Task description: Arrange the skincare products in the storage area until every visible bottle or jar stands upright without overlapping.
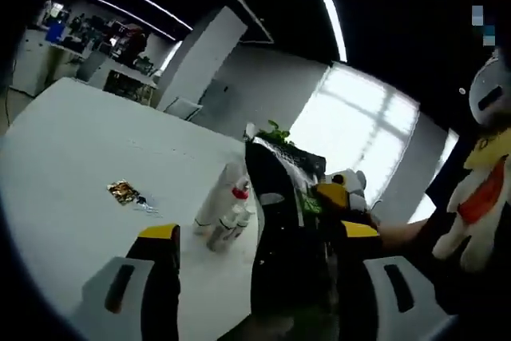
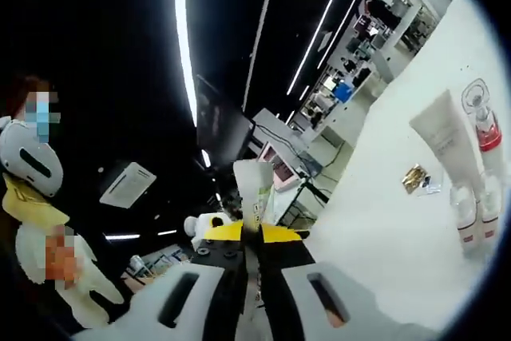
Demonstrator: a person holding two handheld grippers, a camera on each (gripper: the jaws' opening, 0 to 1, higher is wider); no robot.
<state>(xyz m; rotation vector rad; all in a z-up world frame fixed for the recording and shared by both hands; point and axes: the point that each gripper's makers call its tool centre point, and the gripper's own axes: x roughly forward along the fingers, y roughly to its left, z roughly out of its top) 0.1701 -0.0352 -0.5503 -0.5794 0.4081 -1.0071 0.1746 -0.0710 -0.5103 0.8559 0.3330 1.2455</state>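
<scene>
In the right gripper view the right tool (image 2: 252, 239) has its jaws clamped on the base of a pale tube (image 2: 257, 185) that rises toward 12 o'clock. Out at 3 o'clock on the white desk (image 2: 383, 221) stand a cream tube (image 2: 444, 140) and small clear bottles (image 2: 477, 197), one red-capped, with a gold wrapper (image 2: 413, 177) beside them. In the left gripper view the left tool (image 1: 259, 233) has its jaws apart around a tall dark bottle (image 1: 279, 237); the bottle cluster (image 1: 227, 212) stands at about 11 o'clock from it, just beyond.
</scene>
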